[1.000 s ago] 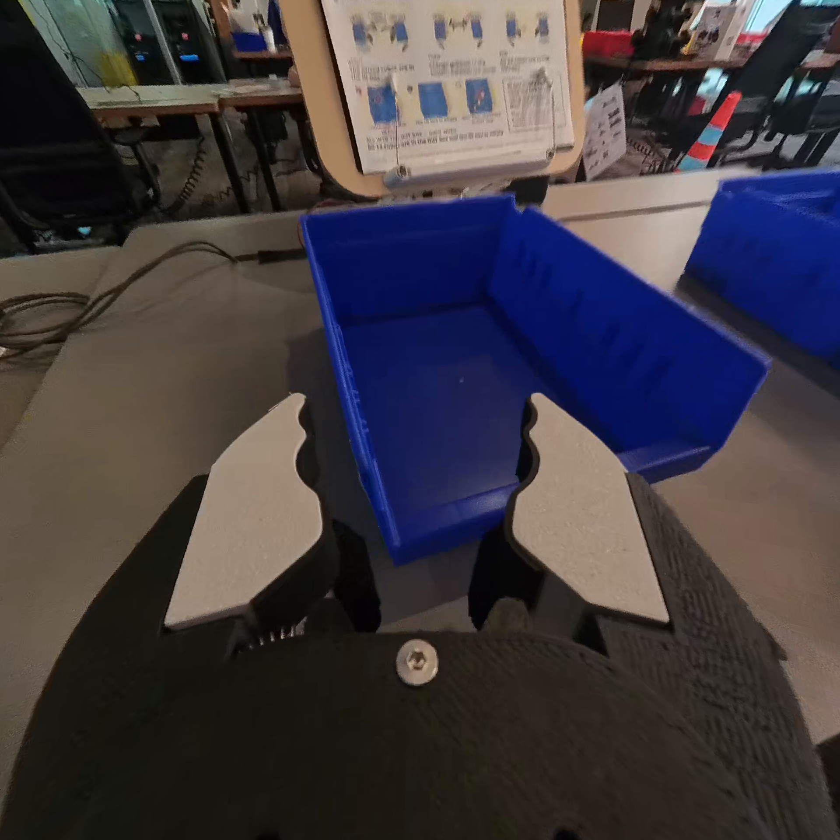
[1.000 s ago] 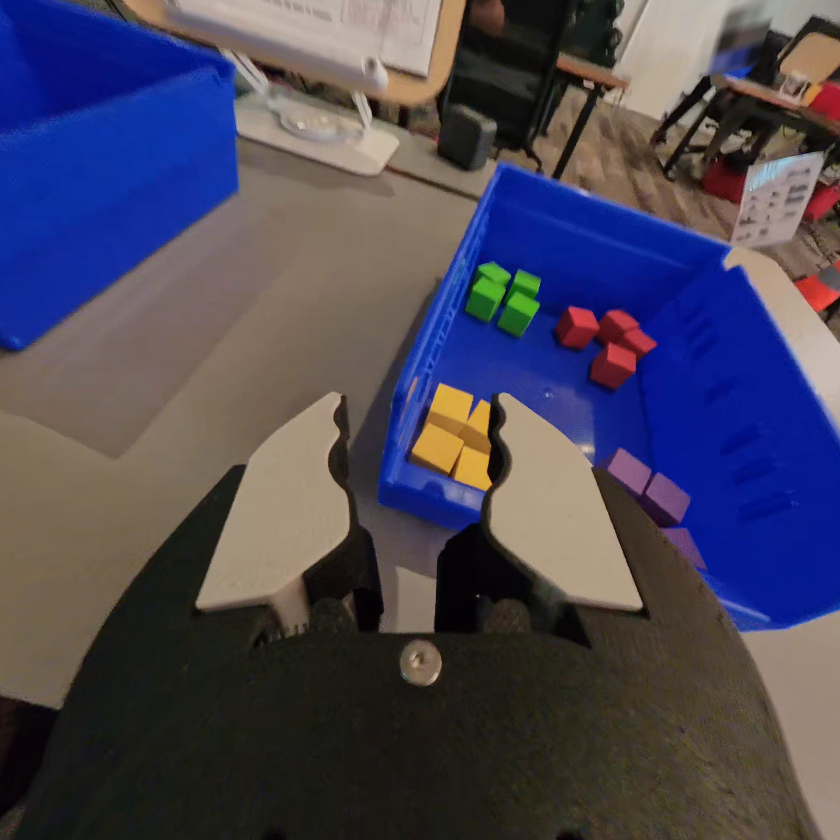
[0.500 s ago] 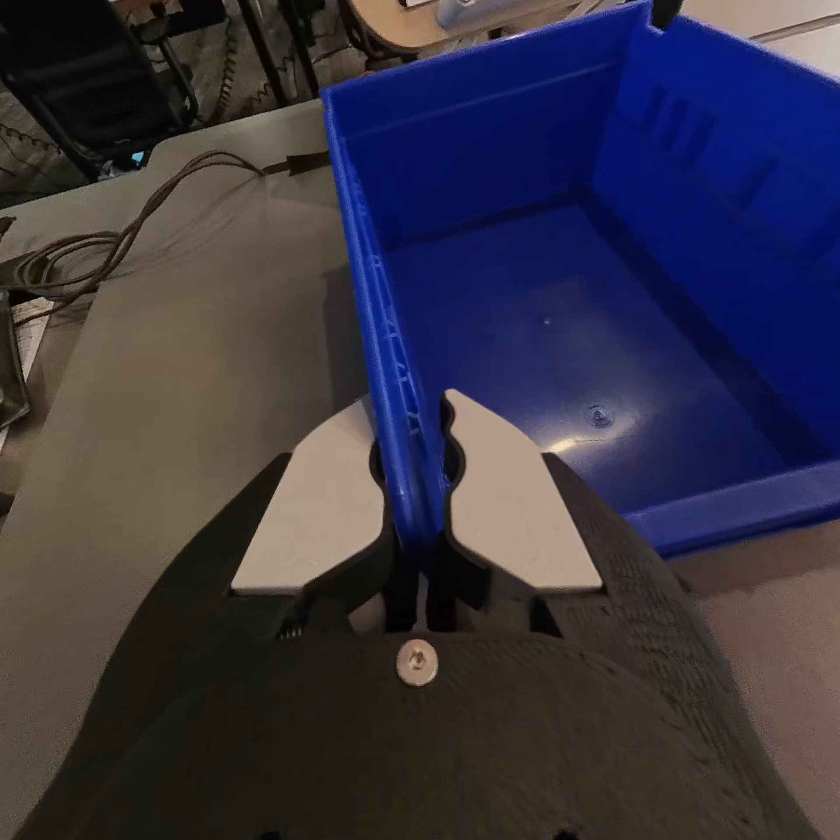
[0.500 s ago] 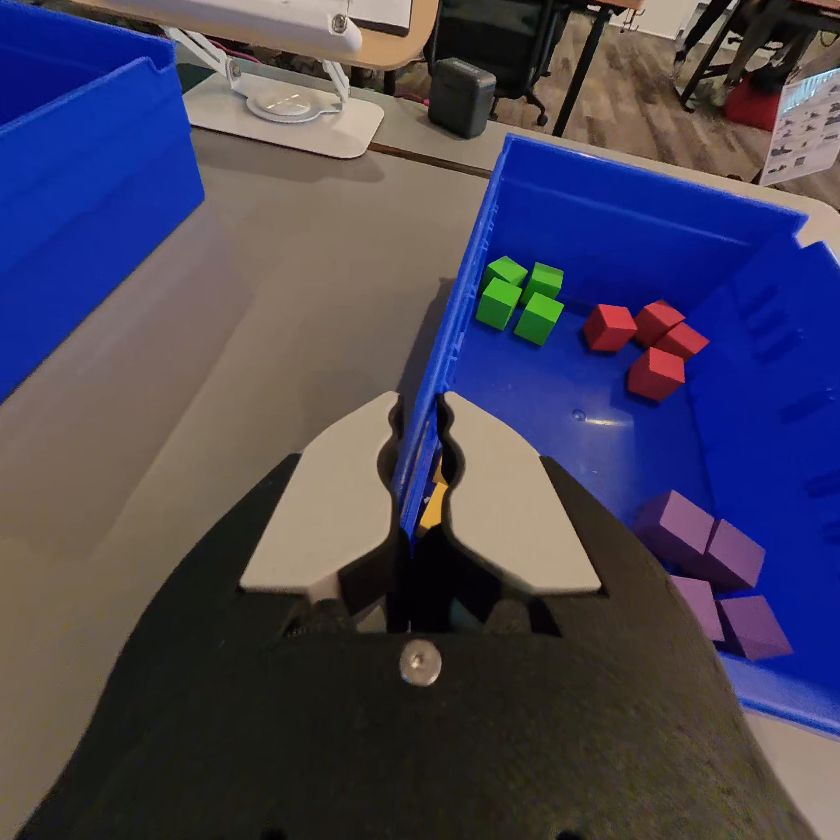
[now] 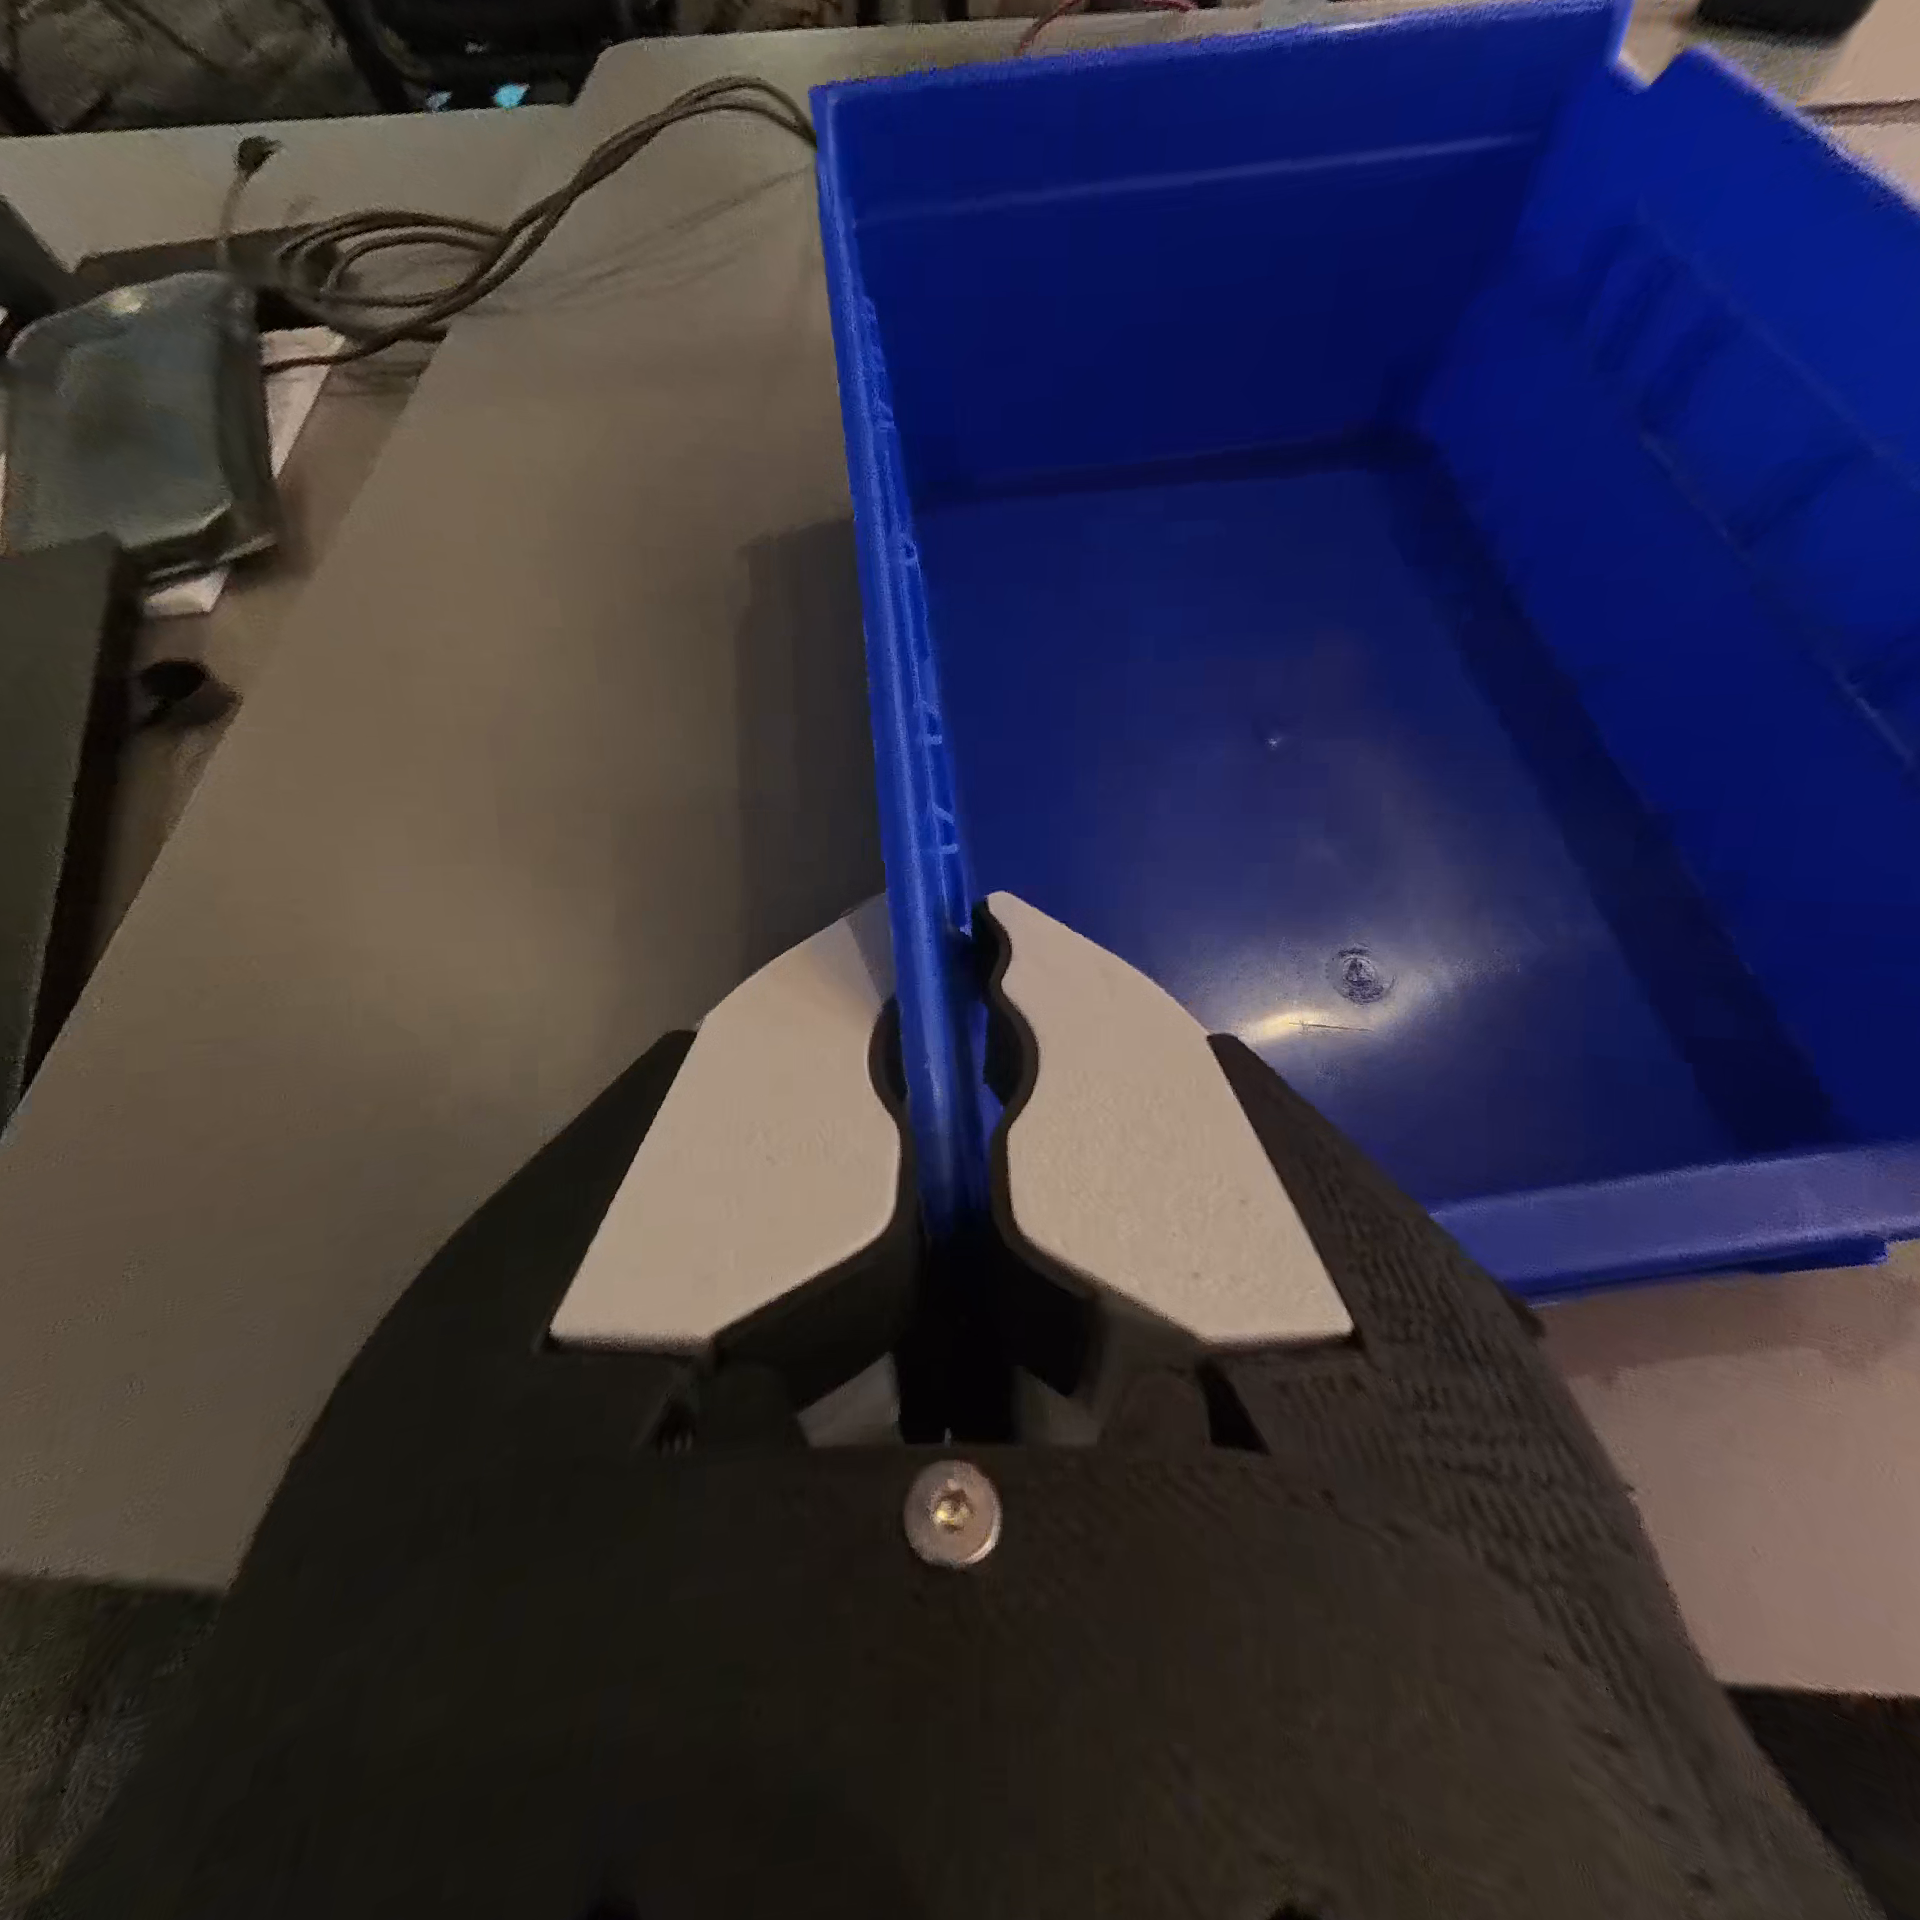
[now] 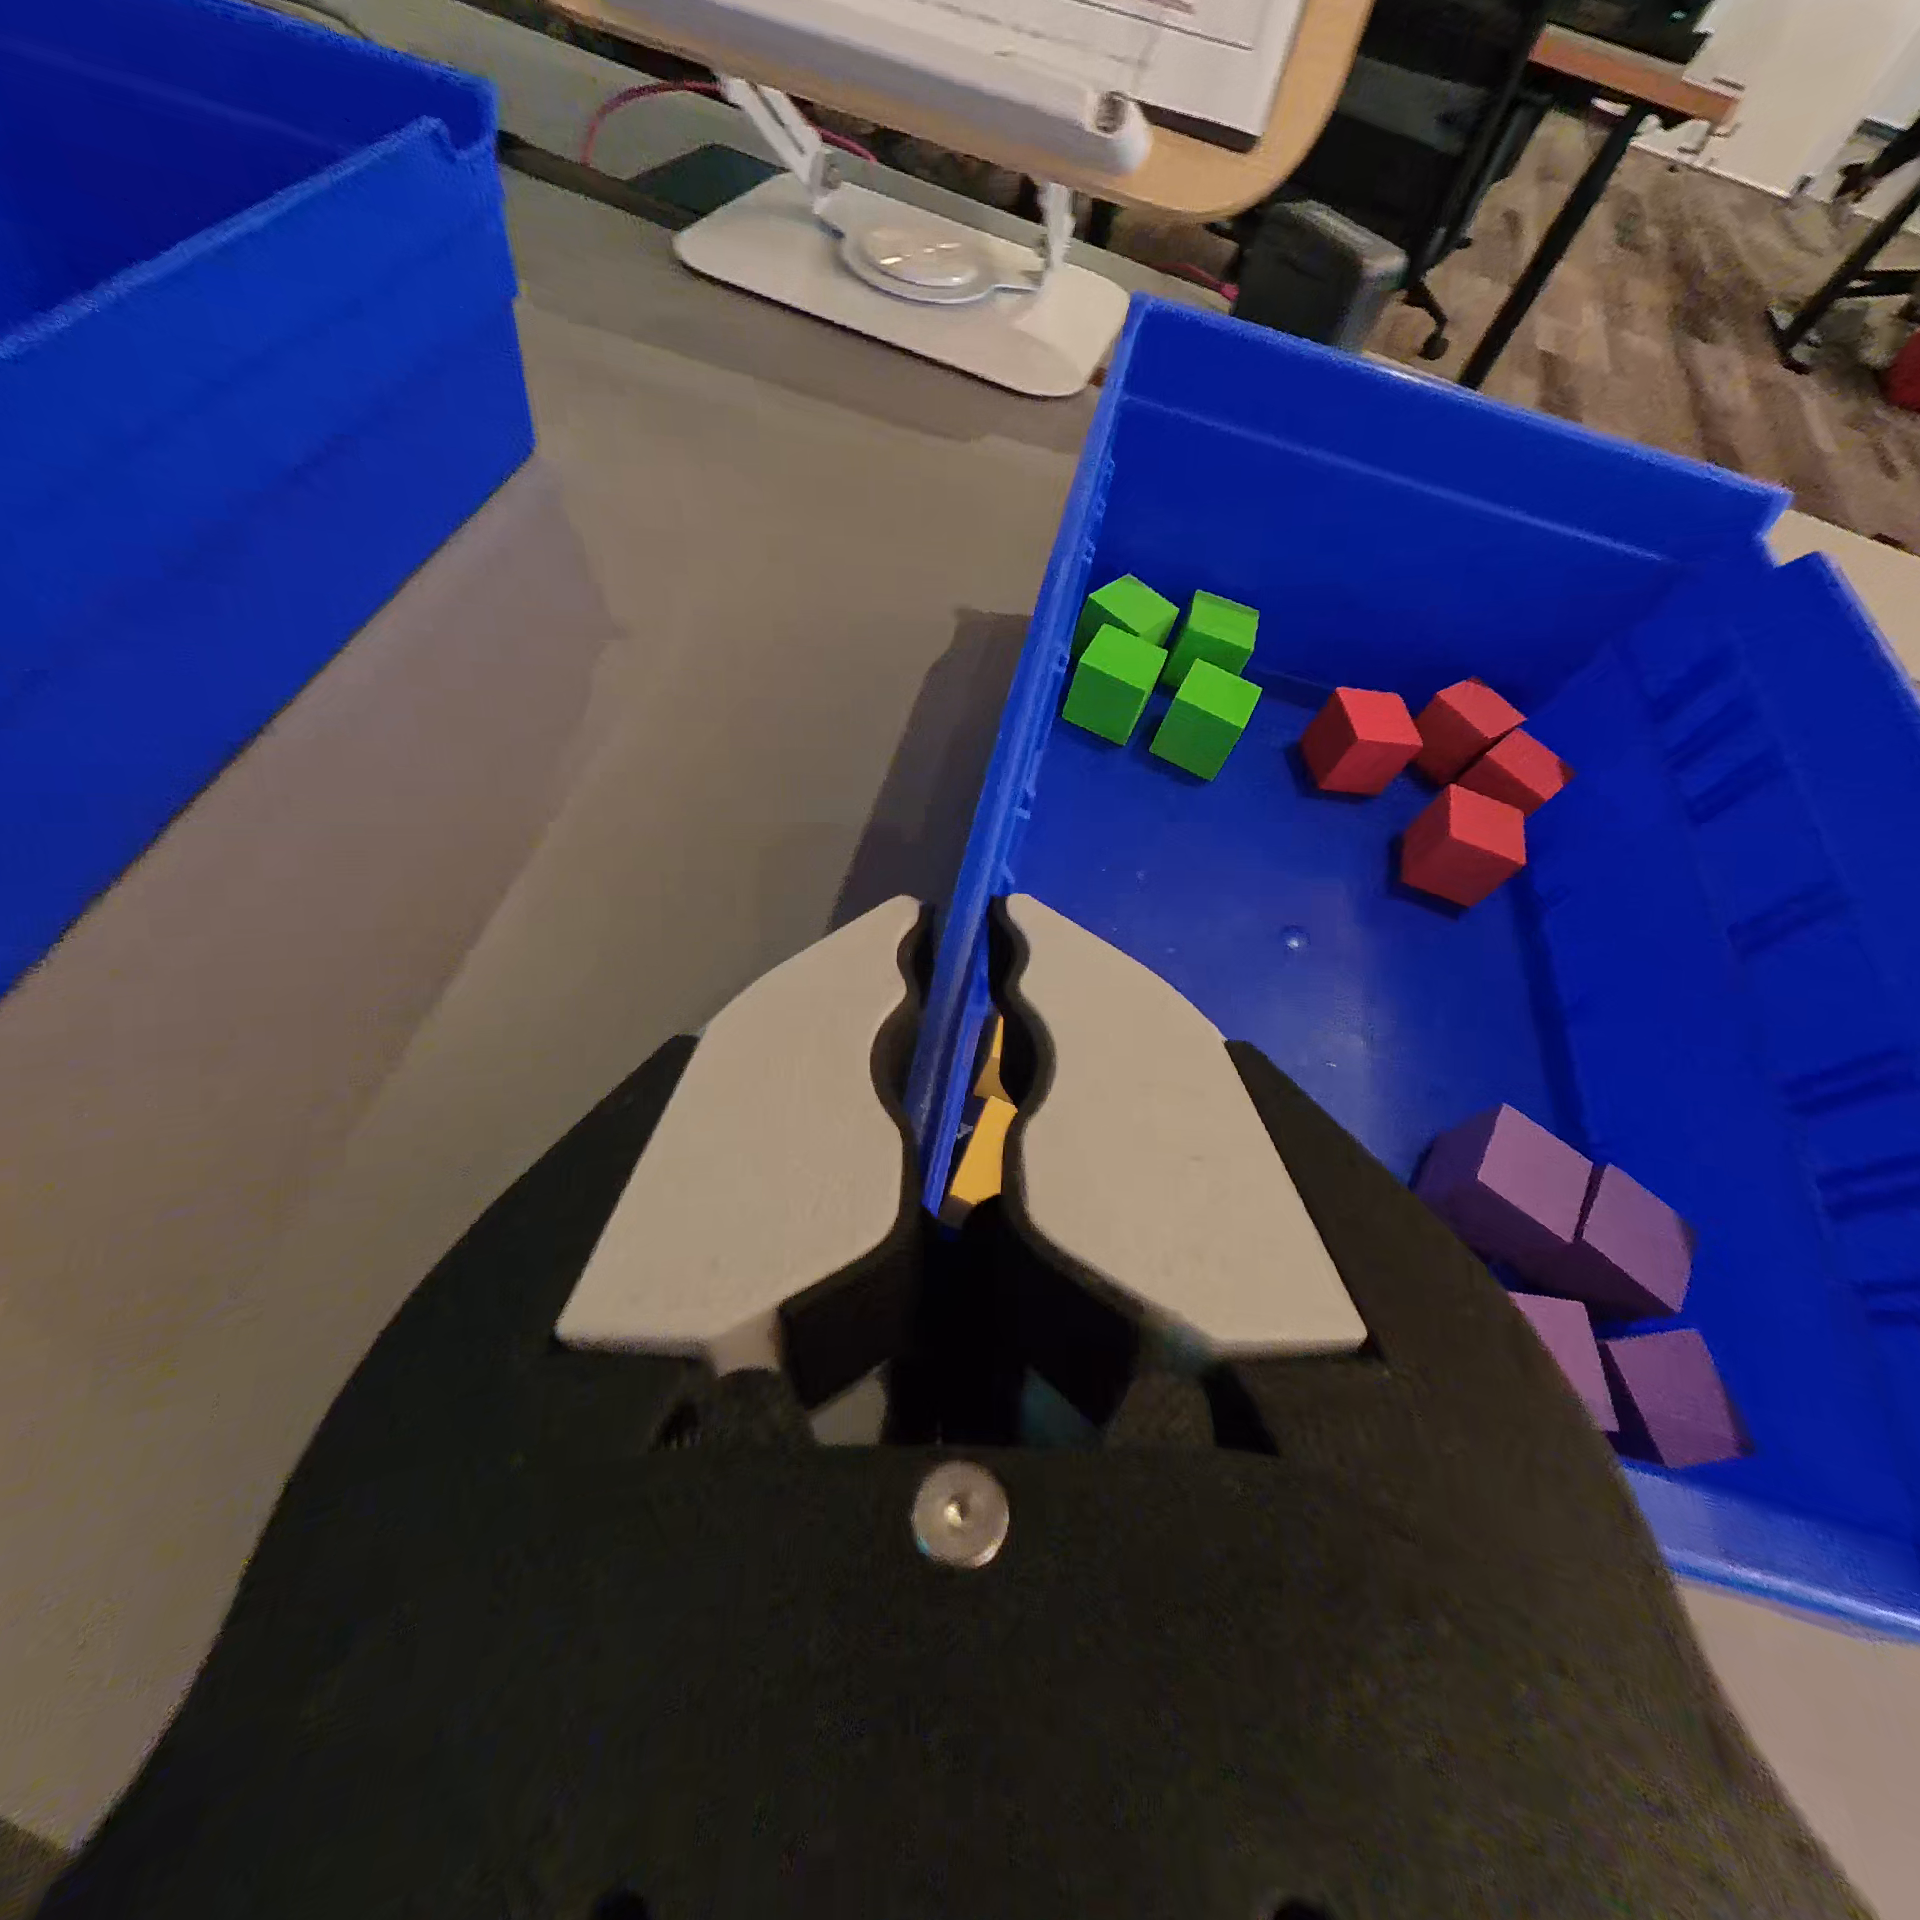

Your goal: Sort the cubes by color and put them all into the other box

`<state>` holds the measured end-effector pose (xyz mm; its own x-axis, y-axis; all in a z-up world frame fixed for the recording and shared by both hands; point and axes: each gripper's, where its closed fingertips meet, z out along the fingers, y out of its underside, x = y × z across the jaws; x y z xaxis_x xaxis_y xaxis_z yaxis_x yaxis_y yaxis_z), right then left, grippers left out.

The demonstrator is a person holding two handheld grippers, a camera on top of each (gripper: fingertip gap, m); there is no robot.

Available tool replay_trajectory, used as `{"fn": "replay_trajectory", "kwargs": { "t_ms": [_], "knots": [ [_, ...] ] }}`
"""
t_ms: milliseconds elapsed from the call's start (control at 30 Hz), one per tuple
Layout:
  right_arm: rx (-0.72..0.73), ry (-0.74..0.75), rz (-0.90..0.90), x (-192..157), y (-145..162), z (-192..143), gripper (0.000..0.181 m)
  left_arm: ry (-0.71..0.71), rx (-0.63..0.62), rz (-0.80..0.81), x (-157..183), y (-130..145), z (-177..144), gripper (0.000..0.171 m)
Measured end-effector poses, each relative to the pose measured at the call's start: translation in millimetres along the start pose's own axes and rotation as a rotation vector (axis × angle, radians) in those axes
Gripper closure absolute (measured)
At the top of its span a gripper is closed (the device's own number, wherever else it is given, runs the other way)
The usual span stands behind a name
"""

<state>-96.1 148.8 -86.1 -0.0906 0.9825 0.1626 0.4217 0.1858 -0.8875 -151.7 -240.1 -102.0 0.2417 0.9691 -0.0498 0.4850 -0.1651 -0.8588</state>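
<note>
Bins: two blue plastic ones on the grey desk [image 5: 468,831], each gripped by its left side wall.

Empty bin [image 5: 1299,779]: nothing is seen inside. It is judged light, with thin stiff walls that may flex a little under a one-sided hold. The plastic looks smooth and glossy, so some slip at the pads is possible. The left gripper [image 5: 940,1049] is nearly closed, clamped over the left wall near the bin's near left corner, one finger outside, one inside. The rim runs straight between the jaws. The grip is off-centre, so the bin is judged likely to sag or swing at the far end if lifted.

Loaded bin [image 6: 1351,499]: green cubes [image 6: 1164,675] sit at its far left corner, red cubes [image 6: 1444,779] toward the far right, purple cubes [image 6: 1579,1278] at the near right, and yellow cubes [image 6: 987,1143] are glimpsed between the fingers, against the left wall at the near left corner. The cubes are loose, so they are judged likely to slide if the bin is tilted; the load looks slight. The right gripper [image 6: 961,1039] is nearly closed on the left wall near the near left corner, one finger outside and one inside beside the yellow cubes.

Cables [image 5: 468,239] lie at the desk's far left edge. A white stand [image 6: 904,281] with a board sits at the far edge, between the bins.
</note>
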Motion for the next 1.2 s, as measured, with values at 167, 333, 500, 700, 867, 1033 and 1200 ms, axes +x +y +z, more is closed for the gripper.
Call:
{"fn": "replay_trajectory", "kwargs": {
  "t_ms": [167,333,500,700,867,1033,1200],
  "knots": [
    [0.012,-0.100,-0.048,-36,-10,6,0.172,-0.058,0.010,-0.064,-6,15,-26,0.165],
    [0.027,-0.181,-0.097,-70,-20,13,0.172,-0.141,0.032,-0.087,-8,26,-45,0.164],
    [0.041,-0.236,-0.110,-82,-26,18,0.171,-0.123,0.061,-0.074,-2,31,-57,0.161],
    [0.188,-0.251,-0.063,-90,-53,-31,0.130,-0.129,0.101,-0.011,-10,19,-69,0.127],
    [0.219,-0.367,-0.104,-160,-53,-71,0.130,-0.122,0.130,0.024,-11,6,-81,0.120],
    [0.121,-0.437,-0.061,-209,-34,-39,0.127,-0.084,0.156,0.060,-10,-17,-99,0.119],
    [0.066,-0.444,-0.037,-228,-27,-16,0.138,0.042,0.215,0.137,-1,-74,-116,0.119]
  ]
}}
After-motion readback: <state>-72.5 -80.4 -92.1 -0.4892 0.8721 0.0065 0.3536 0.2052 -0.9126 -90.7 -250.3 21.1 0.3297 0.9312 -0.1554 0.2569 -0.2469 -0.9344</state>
